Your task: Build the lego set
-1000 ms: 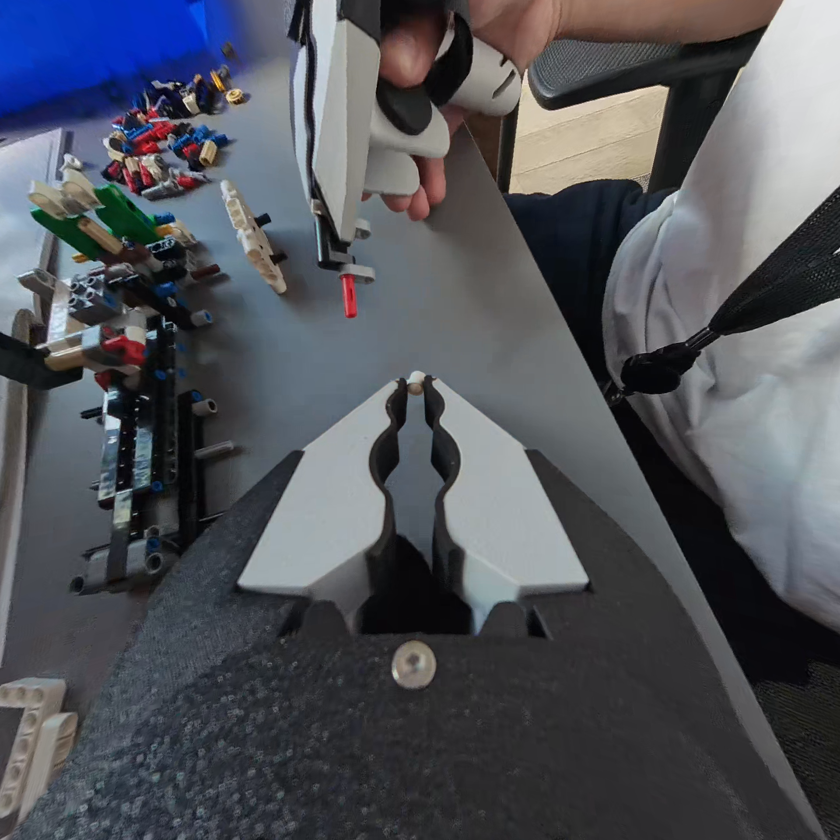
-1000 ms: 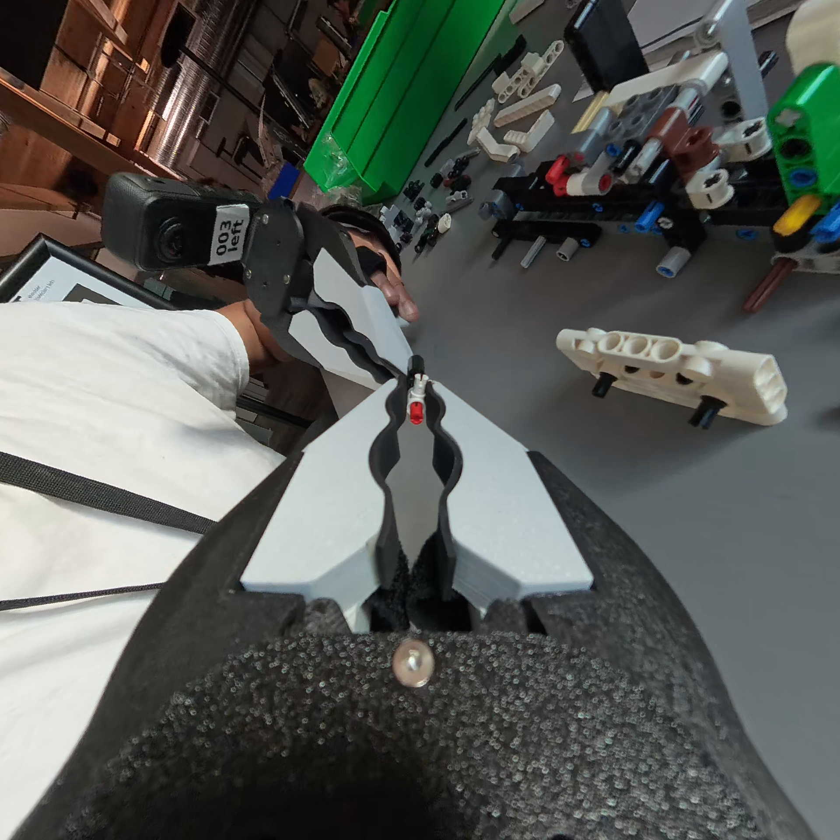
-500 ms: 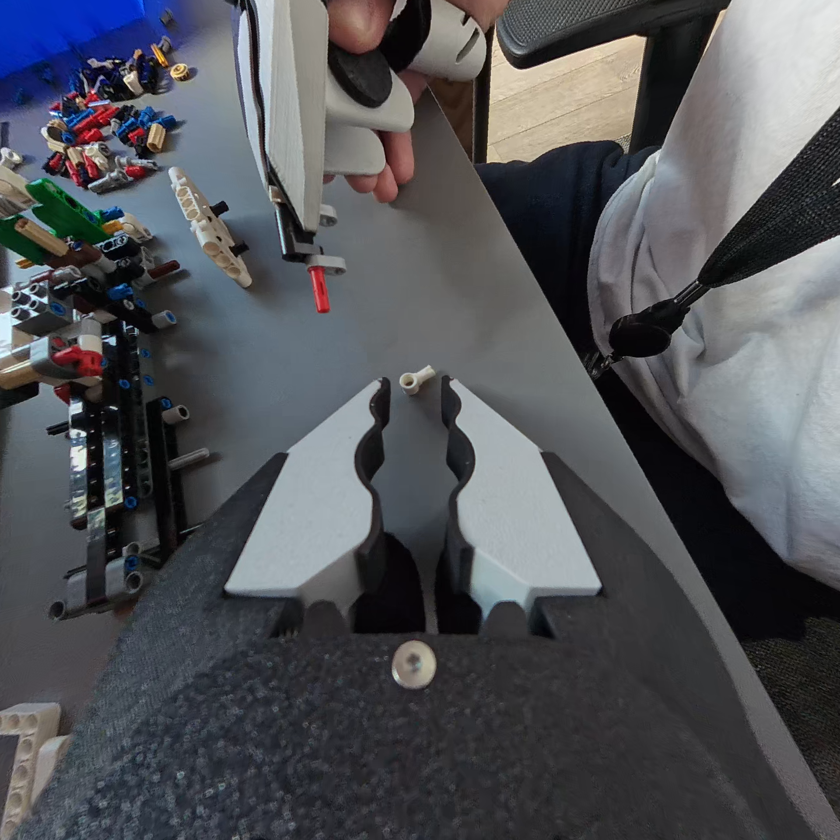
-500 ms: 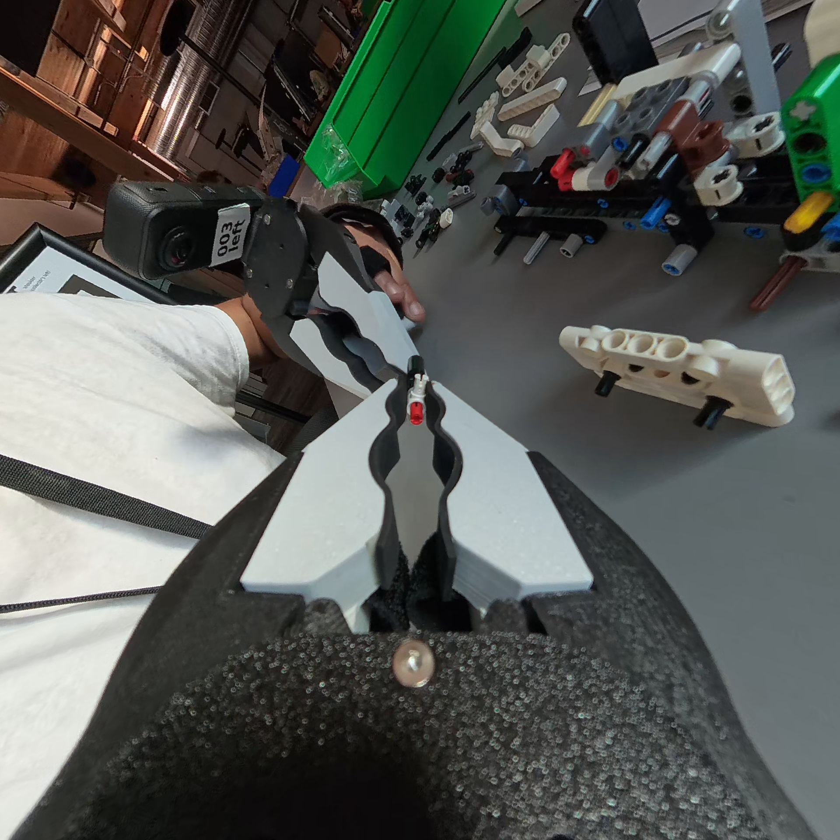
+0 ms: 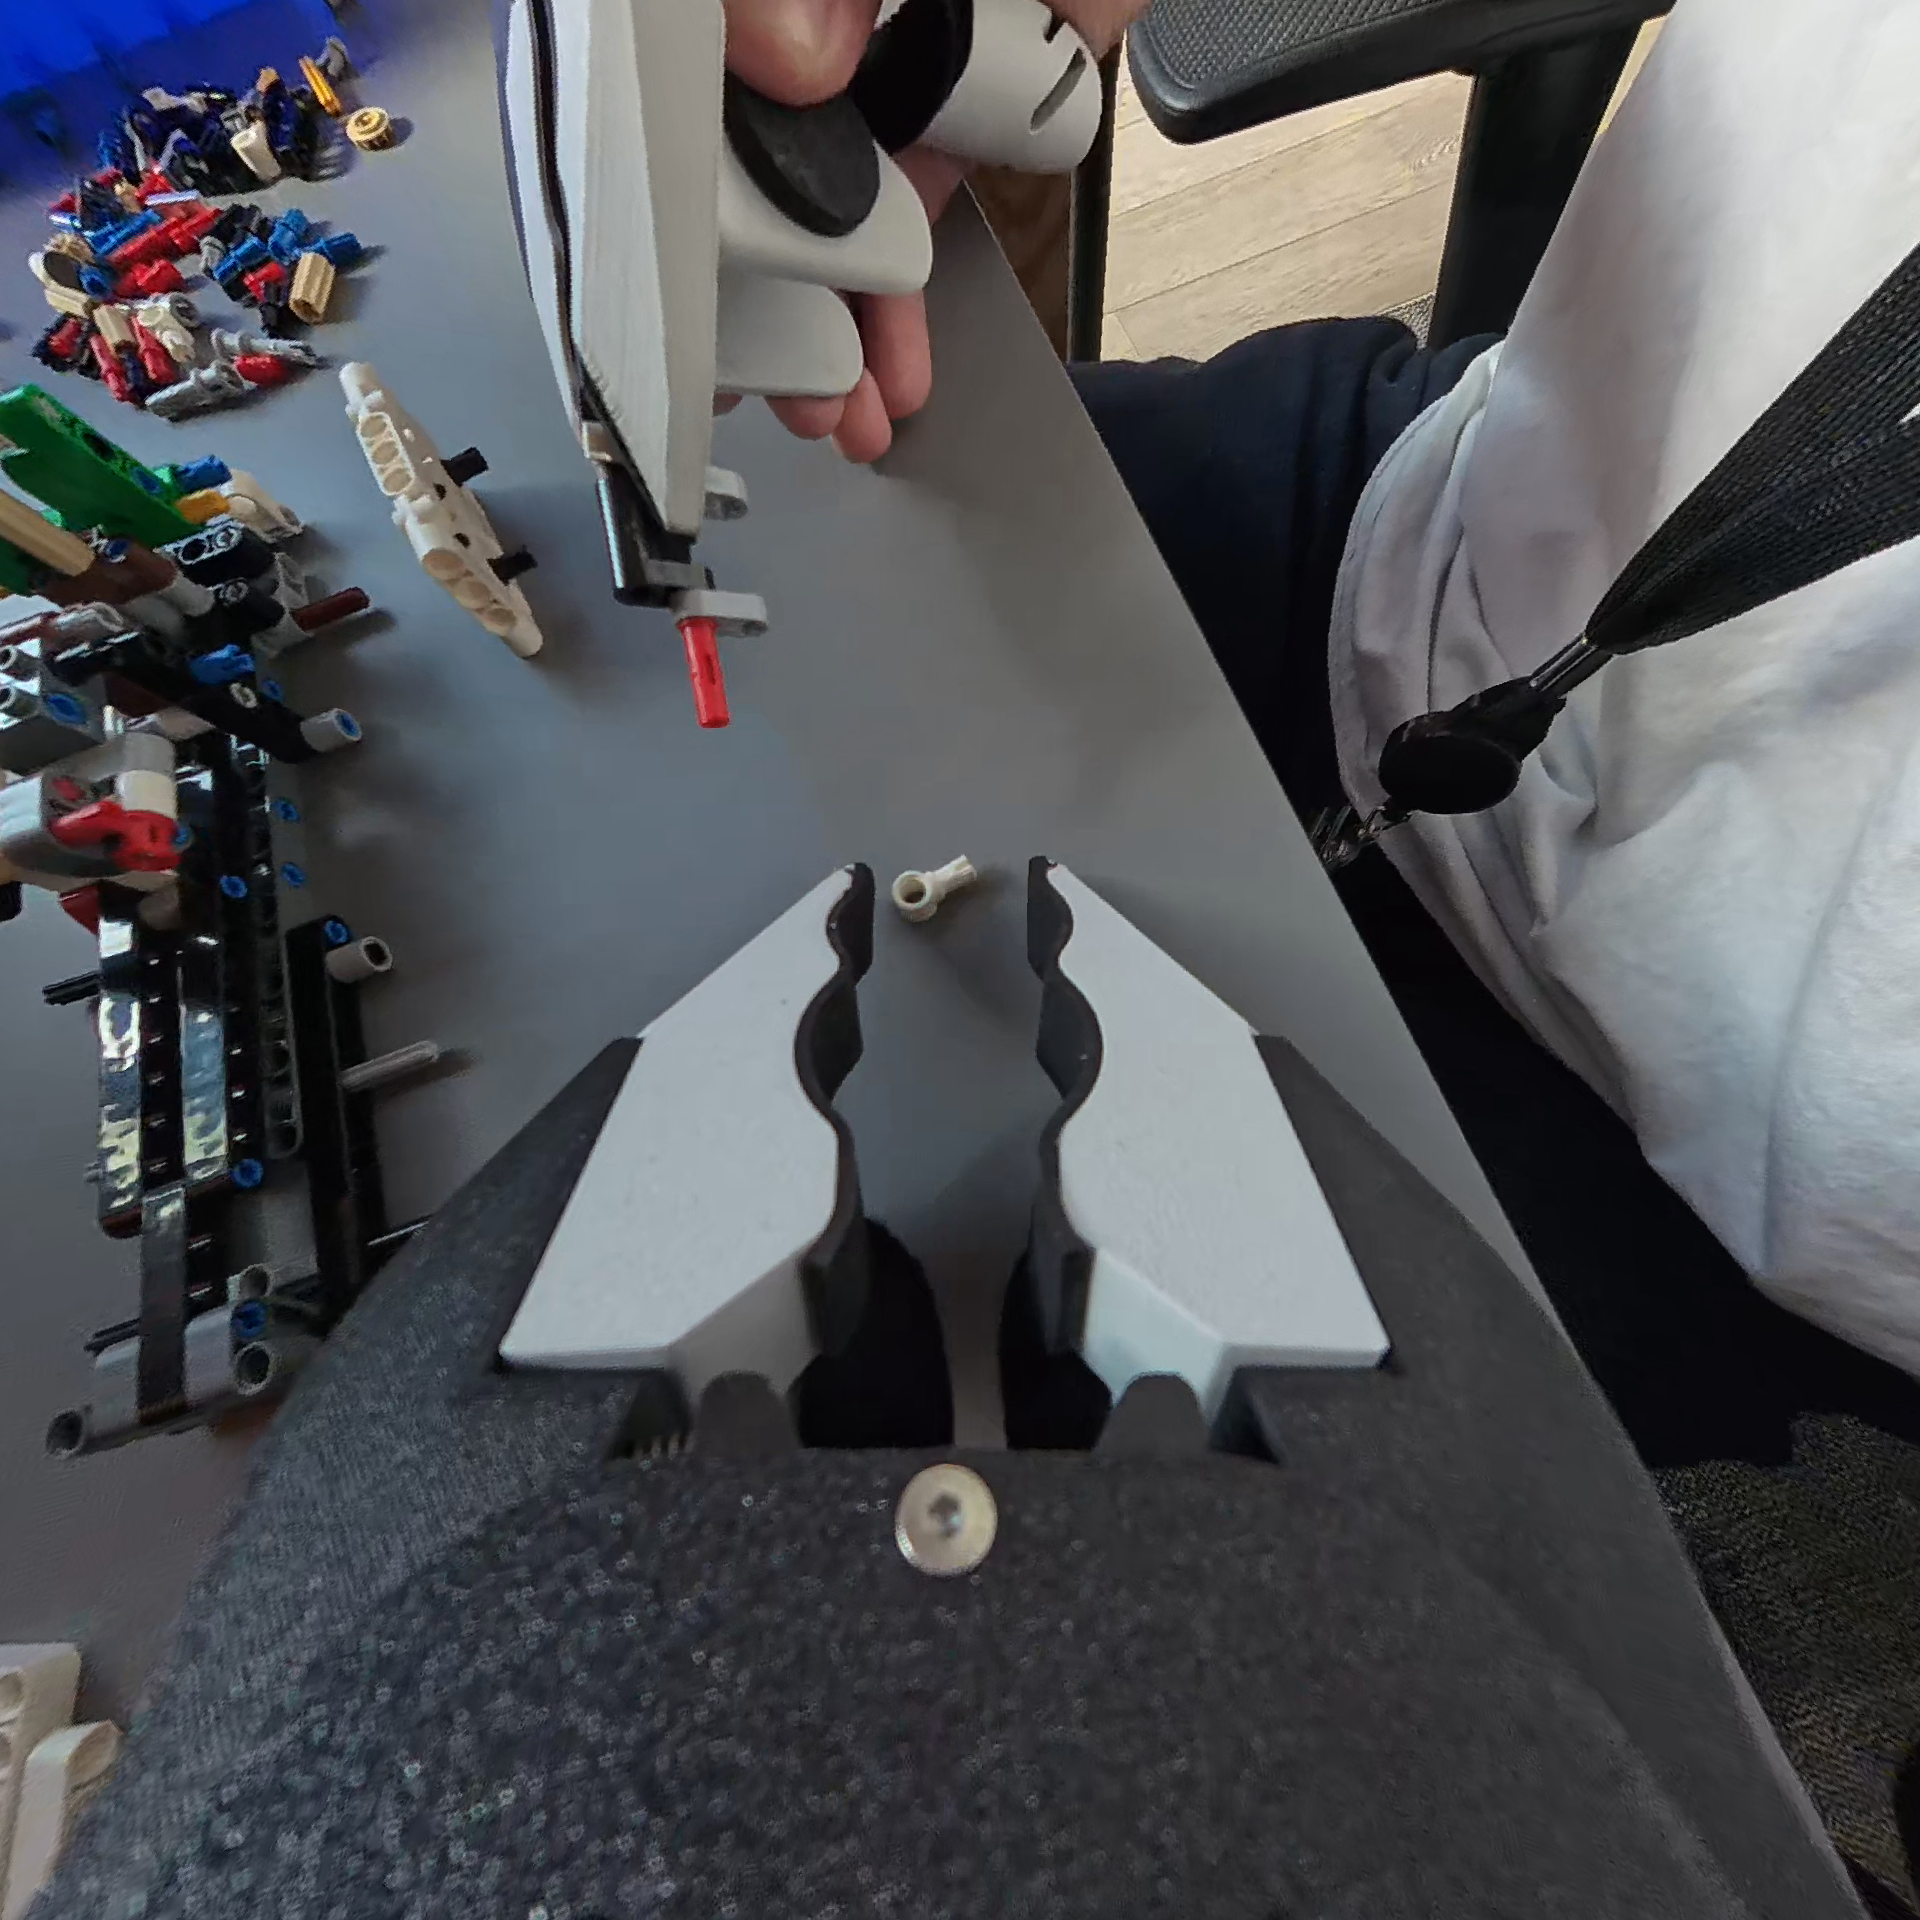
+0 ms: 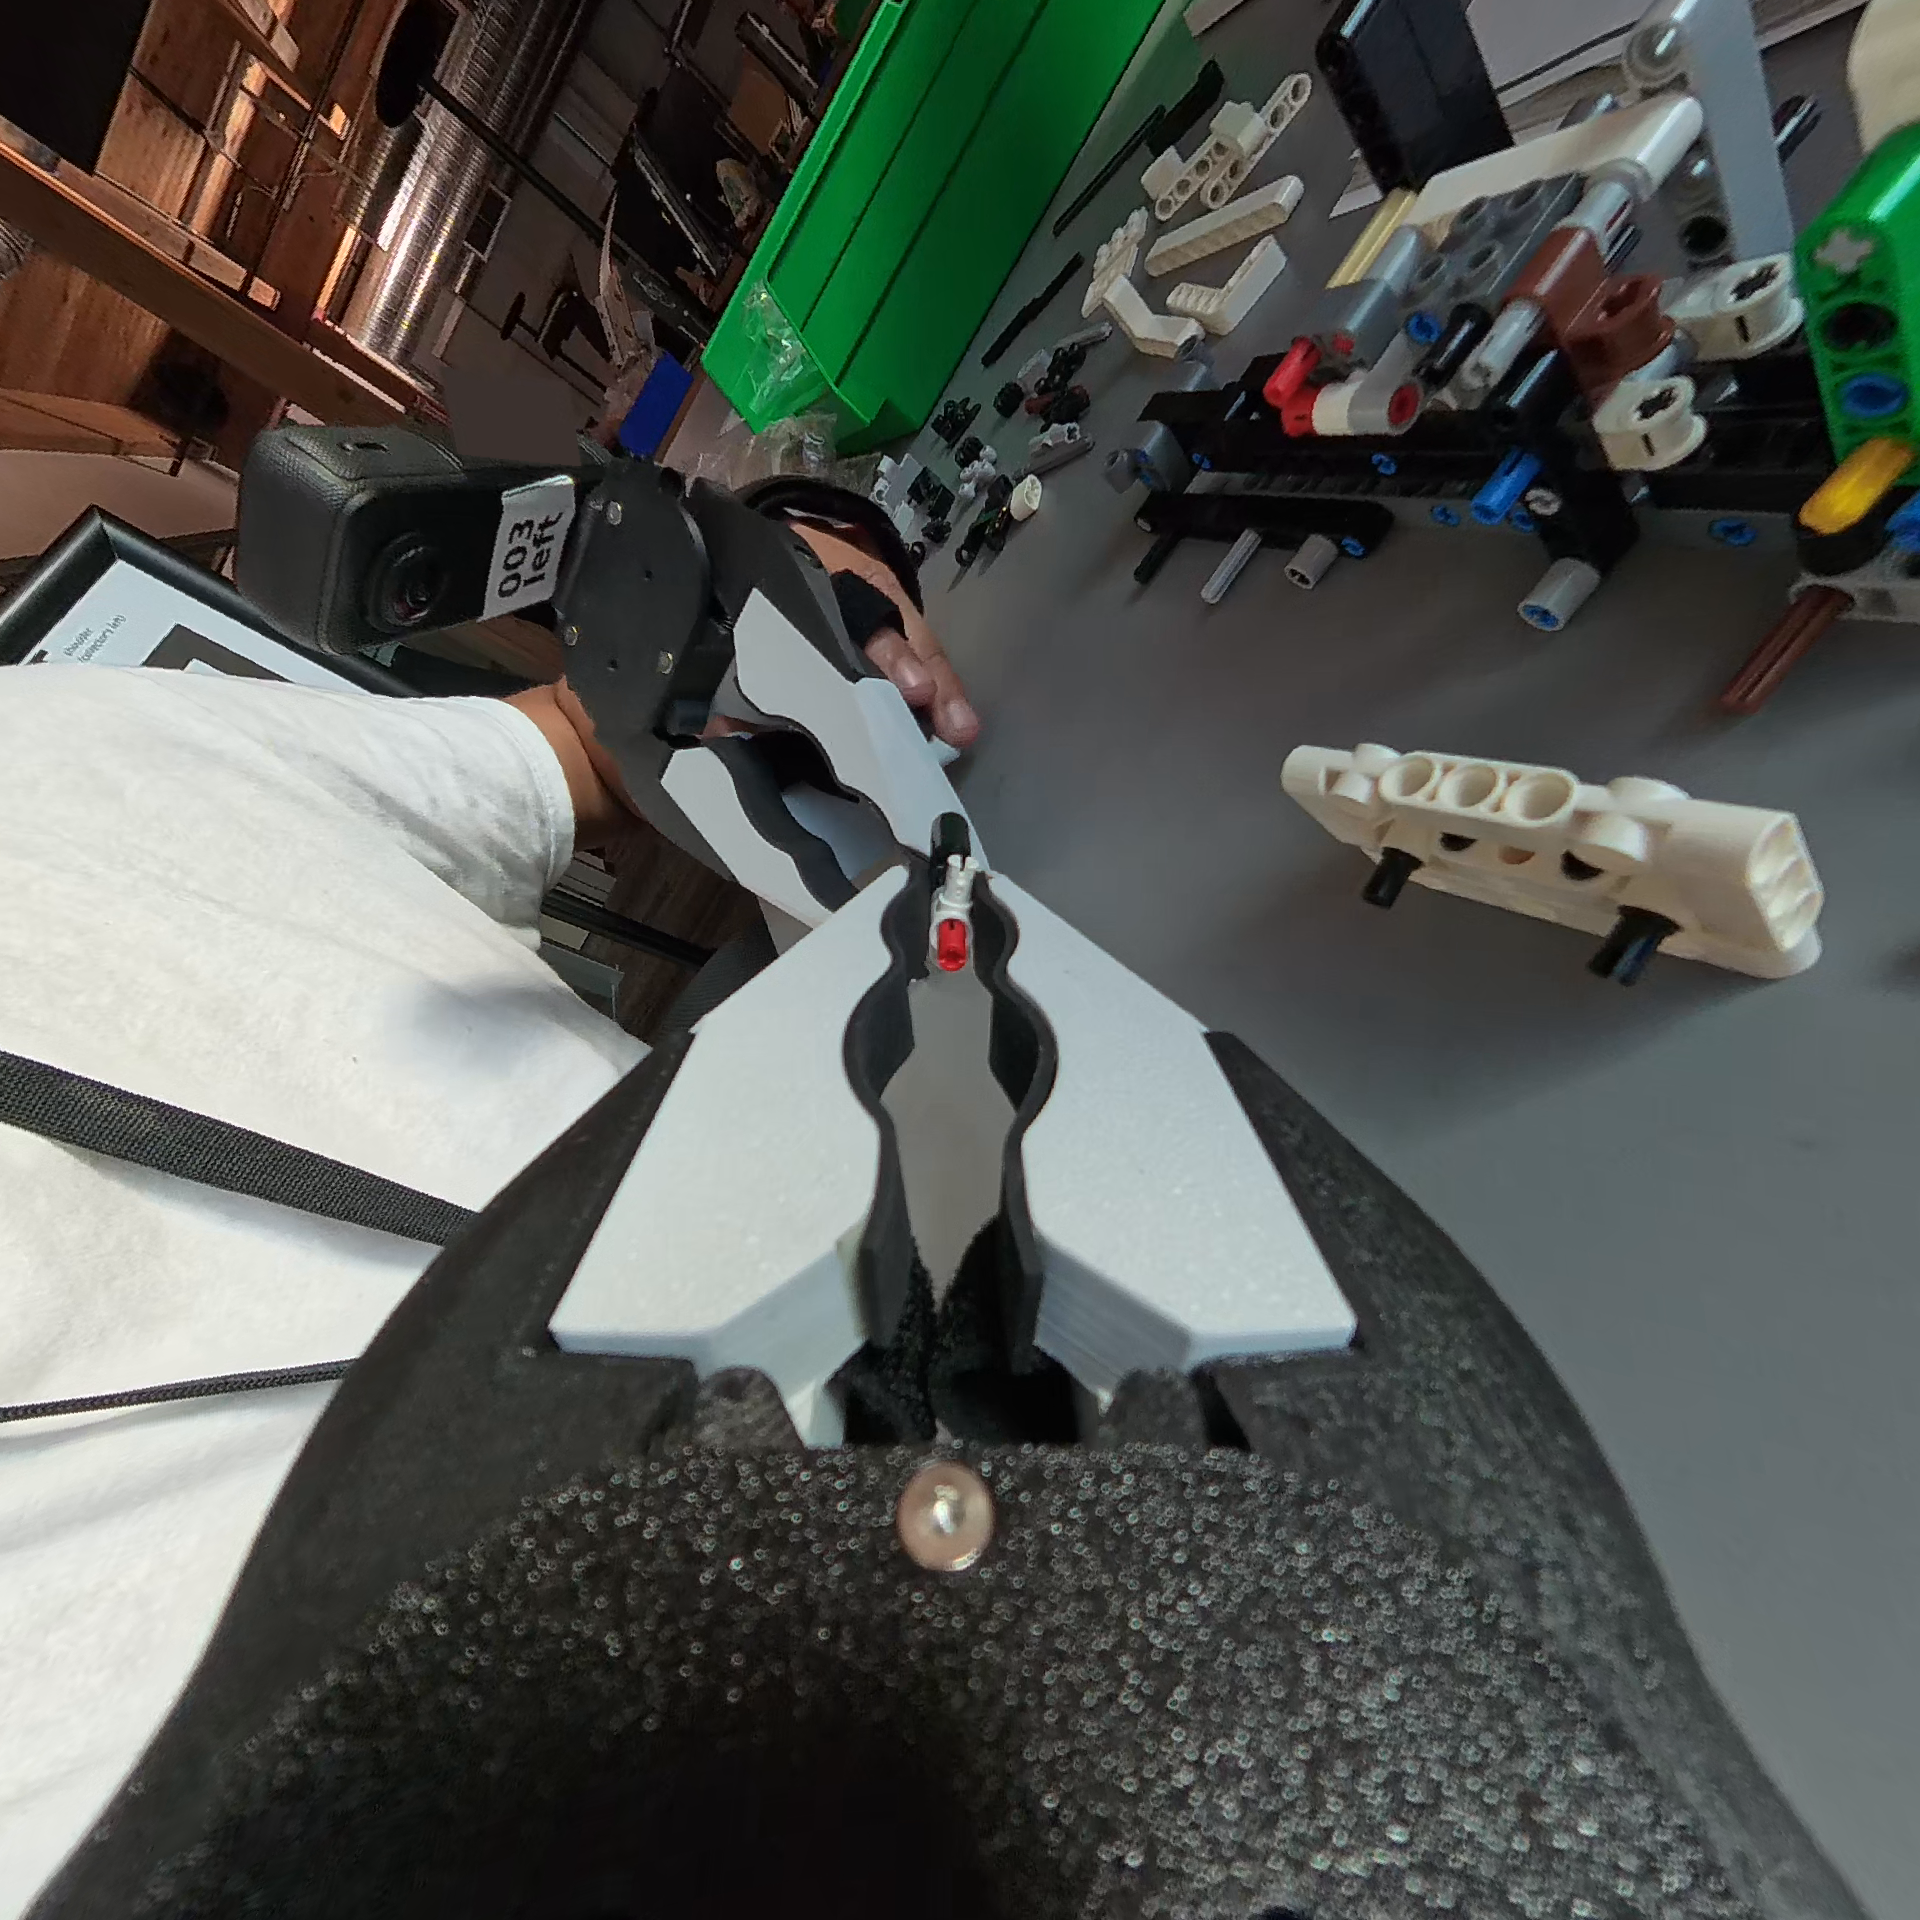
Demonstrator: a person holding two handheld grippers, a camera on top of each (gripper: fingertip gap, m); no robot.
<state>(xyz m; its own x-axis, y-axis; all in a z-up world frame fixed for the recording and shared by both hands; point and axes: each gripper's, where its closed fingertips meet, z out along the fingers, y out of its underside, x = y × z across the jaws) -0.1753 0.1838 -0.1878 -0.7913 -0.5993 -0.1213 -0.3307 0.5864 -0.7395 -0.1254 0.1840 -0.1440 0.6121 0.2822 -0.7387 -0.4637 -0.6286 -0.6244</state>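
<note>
The left claw (image 5: 945, 883) now stands open, its fingertips (image 5: 847, 904) apart on either side of a small cream connector (image 5: 928, 891), which lies free on the grey worktop (image 5: 935, 675); neither pad touches it. A second ago those tips were pinched on this piece, so it has been let go and set down. Beyond the connector, the right claw (image 6: 951, 914) remains closed on a small grey link with a red pin (image 5: 704, 681) and a black pin, well clear of the white beam (image 5: 442, 509) farther out.

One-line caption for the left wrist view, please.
Open left gripper straddles a loose beige connector on the grey table; right gripper grips a grey-and-red pin assembly.
</note>
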